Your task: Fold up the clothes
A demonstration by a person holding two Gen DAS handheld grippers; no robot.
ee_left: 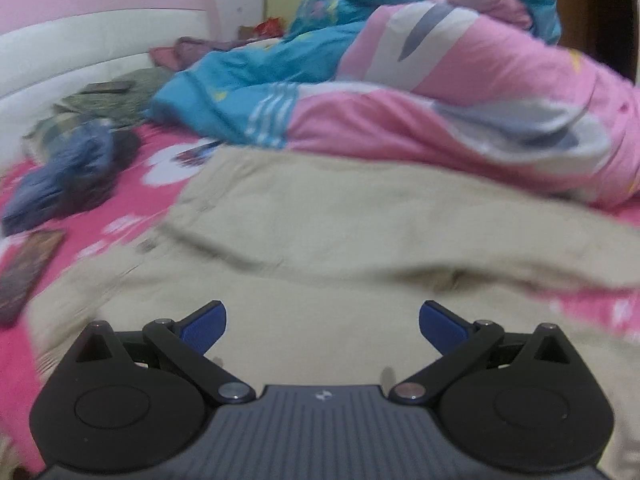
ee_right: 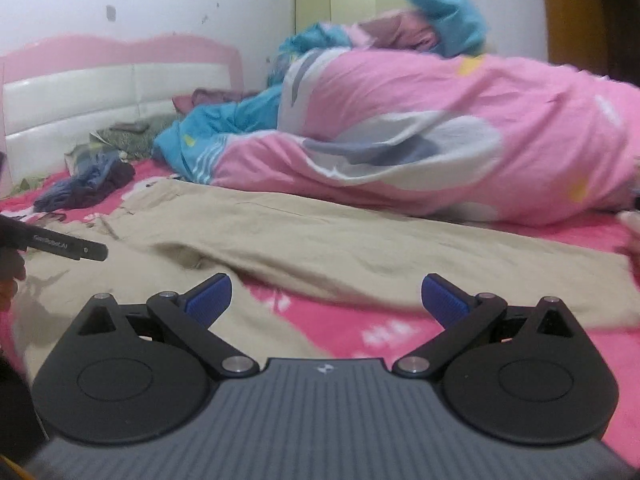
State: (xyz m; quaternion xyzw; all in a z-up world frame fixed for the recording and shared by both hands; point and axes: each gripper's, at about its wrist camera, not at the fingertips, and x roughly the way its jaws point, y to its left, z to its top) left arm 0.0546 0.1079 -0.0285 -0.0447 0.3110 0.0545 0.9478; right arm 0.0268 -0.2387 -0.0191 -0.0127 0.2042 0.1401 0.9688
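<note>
Beige trousers (ee_left: 360, 224) lie spread flat on the pink bed sheet, legs running to the right. My left gripper (ee_left: 322, 326) hovers open just above the near part of the trousers, nothing between its blue pads. In the right wrist view the same trousers (ee_right: 340, 240) stretch across the bed. My right gripper (ee_right: 326, 300) is open over the pink sheet, between the two trouser legs. A black part of the left gripper (ee_right: 68, 246) shows at the left edge, with a hand behind it.
A big pink and blue duvet (ee_left: 460, 92) is heaped behind the trousers. A bundle of blue and dark clothes (ee_left: 68, 172) lies at the left, a dark flat object (ee_left: 24, 268) near it. The white and pink headboard (ee_right: 80, 92) stands at the far left.
</note>
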